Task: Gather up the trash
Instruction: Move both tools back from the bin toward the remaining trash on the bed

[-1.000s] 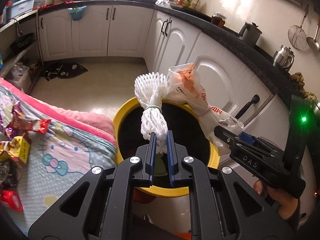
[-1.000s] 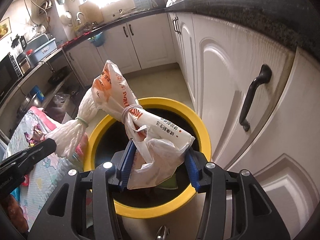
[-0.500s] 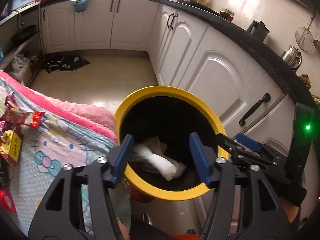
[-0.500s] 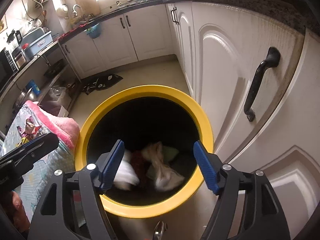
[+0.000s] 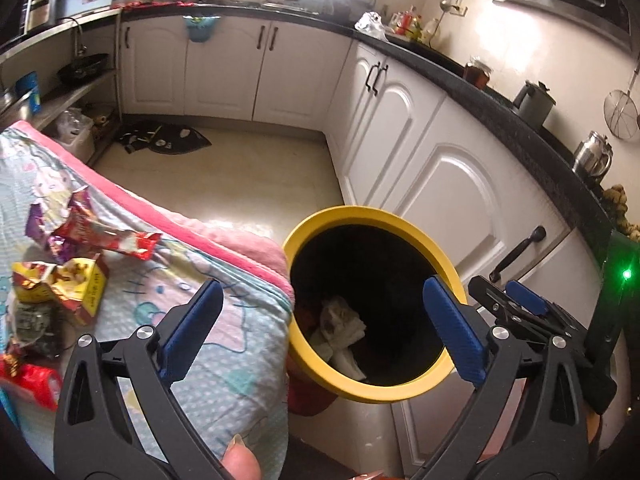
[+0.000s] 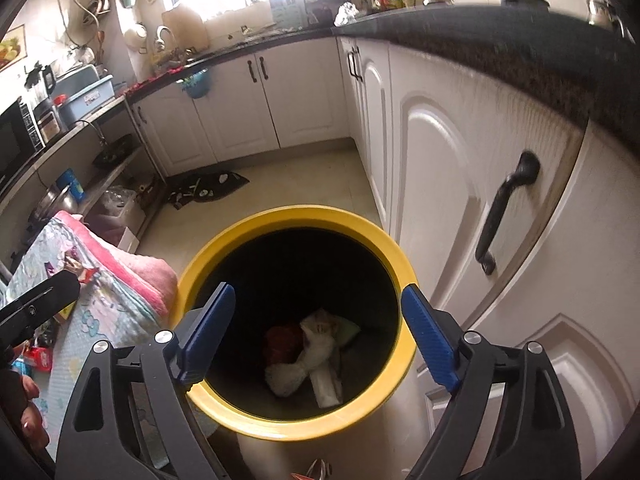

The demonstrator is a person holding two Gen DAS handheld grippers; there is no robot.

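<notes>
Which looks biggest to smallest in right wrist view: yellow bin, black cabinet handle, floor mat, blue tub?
1. yellow bin, largest by far.
2. black cabinet handle.
3. floor mat and blue tub: too alike to rank, and both are far off, so their apparent size is unreliable.

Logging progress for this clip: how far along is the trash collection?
Done: white bags lie inside the yellow-rimmed bin. In hand: nothing; left gripper and right gripper are both open. Left: snack wrappers on the cartoon-print blanket.
</notes>
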